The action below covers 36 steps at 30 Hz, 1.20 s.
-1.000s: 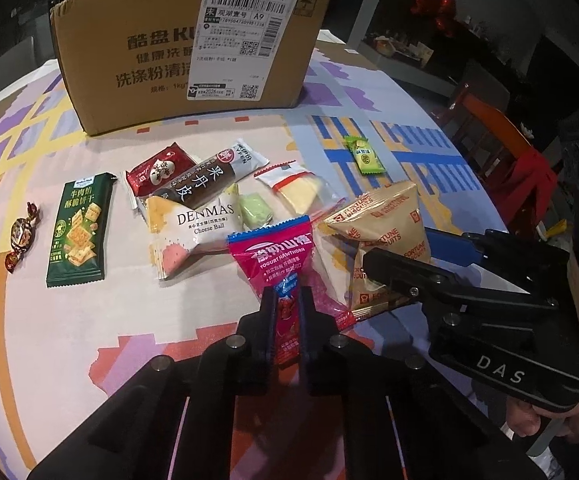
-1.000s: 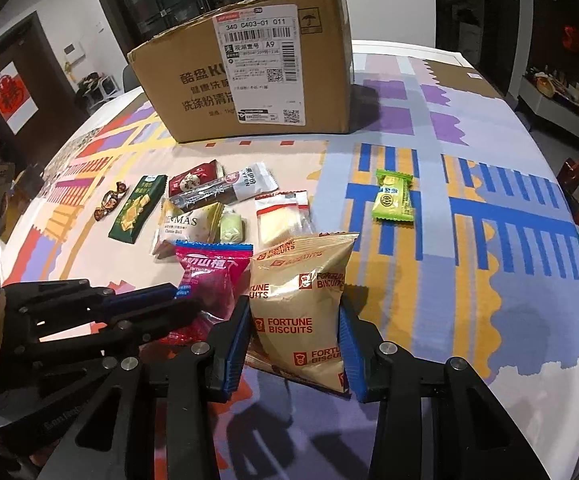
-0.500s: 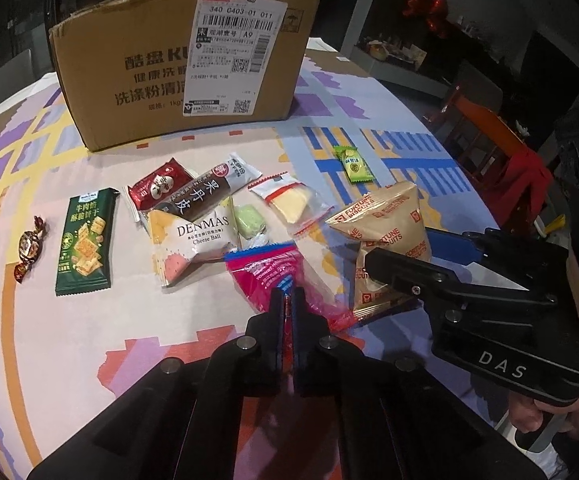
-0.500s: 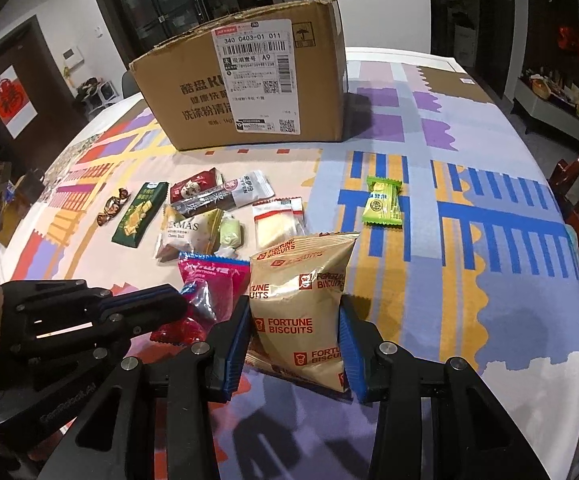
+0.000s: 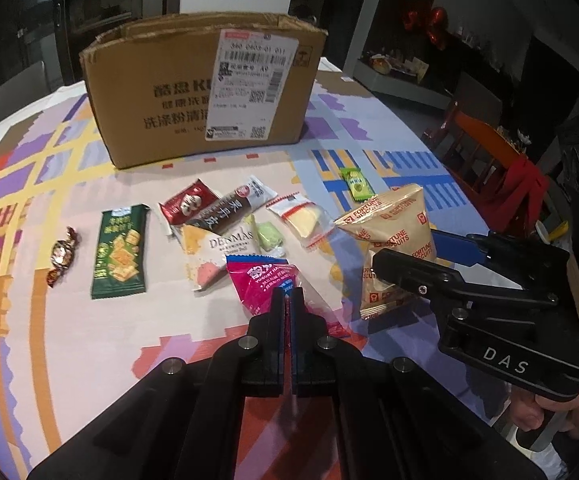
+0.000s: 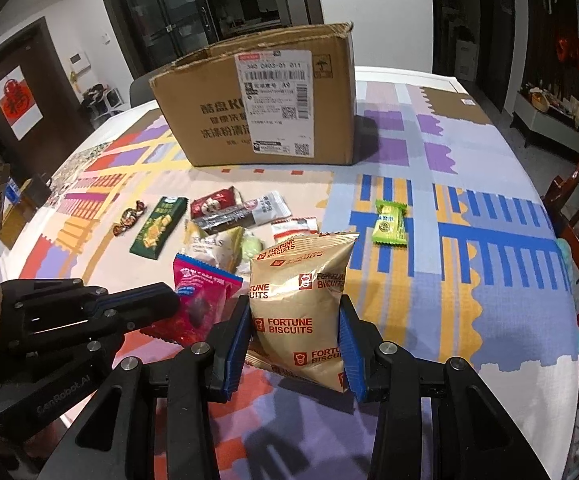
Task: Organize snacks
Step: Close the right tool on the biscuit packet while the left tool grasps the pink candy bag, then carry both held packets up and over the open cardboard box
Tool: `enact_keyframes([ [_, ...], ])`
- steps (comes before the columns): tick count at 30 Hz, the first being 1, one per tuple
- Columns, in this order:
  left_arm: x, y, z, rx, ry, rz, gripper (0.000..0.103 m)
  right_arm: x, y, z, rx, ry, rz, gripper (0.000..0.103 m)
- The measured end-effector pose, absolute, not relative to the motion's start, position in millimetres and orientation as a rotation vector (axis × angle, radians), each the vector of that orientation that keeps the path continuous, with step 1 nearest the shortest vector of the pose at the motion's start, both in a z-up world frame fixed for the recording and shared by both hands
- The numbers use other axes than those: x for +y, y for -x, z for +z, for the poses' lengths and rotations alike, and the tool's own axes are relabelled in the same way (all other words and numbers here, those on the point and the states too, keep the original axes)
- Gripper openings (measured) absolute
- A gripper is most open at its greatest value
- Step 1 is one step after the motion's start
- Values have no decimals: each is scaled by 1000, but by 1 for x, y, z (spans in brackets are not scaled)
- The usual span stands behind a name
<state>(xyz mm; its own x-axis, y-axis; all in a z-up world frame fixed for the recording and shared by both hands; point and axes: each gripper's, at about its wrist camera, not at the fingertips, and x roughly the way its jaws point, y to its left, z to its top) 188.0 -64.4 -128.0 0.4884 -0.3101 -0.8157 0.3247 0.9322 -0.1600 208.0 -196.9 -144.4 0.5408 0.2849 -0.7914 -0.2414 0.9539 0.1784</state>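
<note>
Both grippers loaded at once, one packet each.

Left gripper [image 5: 288, 296]: jaws pinched nearly together on the lower end of the pink foil yogurt-hawthorn packet [image 5: 263, 280]. The thin flat wrapper explains the narrow gap. The packet looks clear of the table, its top edge tipped up.

Right gripper [image 6: 295, 342]: jaws partly open, blue pads pressed on both sides of the puffy gold "Fortune Biscuits" bag [image 6: 301, 300]. The wider stance suits an air-filled bag; a harder squeeze would likely crush the biscuits. Bag held upright, just off the patterned tablecloth [image 6: 469, 280].

Open brown cardboard box with a shipping label [image 5: 205, 92] stands at the far side of the table, well apart from both grippers. Judged the likely destination. Its flaps are up; the inside is not visible, so contents unknown.

Left loose on the cloth: dark green cracker packet [image 5: 119, 252], twist-wrapped candy [image 5: 61, 256], white "Denmas" packet [image 5: 217, 252], small green packet [image 5: 355, 184].
</note>
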Motion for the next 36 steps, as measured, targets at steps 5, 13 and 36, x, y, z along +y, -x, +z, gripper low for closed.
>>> enact_keyframes([
  [5, -56, -186, -115, 970, -16, -374, 4, -190, -205, -132, 924, -43, 315, 43],
  [13, -43, -190, -88, 923, -8, -363, 4, -180, -210, -105, 875, -24, 320, 43],
  [36, -22, -229, -24, 804, -12, -346, 3, -161, -245, -40, 757, 3, 318, 42],
])
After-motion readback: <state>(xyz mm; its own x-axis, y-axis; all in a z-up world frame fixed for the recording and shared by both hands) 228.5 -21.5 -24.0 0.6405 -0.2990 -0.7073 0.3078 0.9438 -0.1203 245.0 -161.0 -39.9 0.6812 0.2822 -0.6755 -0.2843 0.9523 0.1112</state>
